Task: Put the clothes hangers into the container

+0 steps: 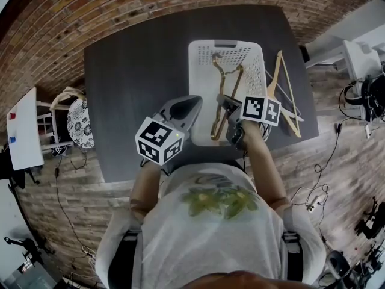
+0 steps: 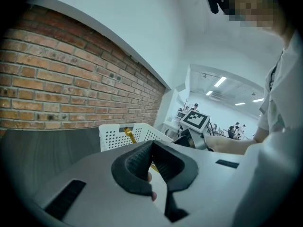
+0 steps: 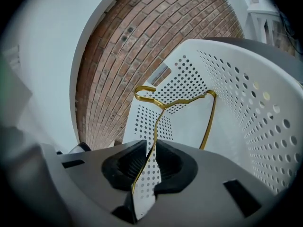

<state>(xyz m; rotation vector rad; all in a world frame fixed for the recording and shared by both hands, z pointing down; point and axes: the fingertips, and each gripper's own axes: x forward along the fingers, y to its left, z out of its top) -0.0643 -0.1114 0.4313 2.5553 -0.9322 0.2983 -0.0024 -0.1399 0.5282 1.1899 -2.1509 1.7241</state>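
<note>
The right gripper [image 3: 152, 148] has its jaws narrowly apart around the hanger [image 3: 162, 108] inside the basket [image 3: 265, 126], while the left gripper [image 2: 151, 145] is closed and empty.

The person wears a pale grey T-shirt [image 1: 210, 236] with a green-and-yellow print [image 1: 219, 198] and dark straps [image 1: 125, 254] at both shoulders. The left gripper [image 1: 194, 101] and right gripper [image 1: 224, 103] are grey shells with black ribbed pads [image 2: 137, 162], each carrying a black-and-white marker cube [image 1: 159, 139].

A dark table [image 1: 138, 71] stands against a brick wall [image 1: 120, 5].
</note>
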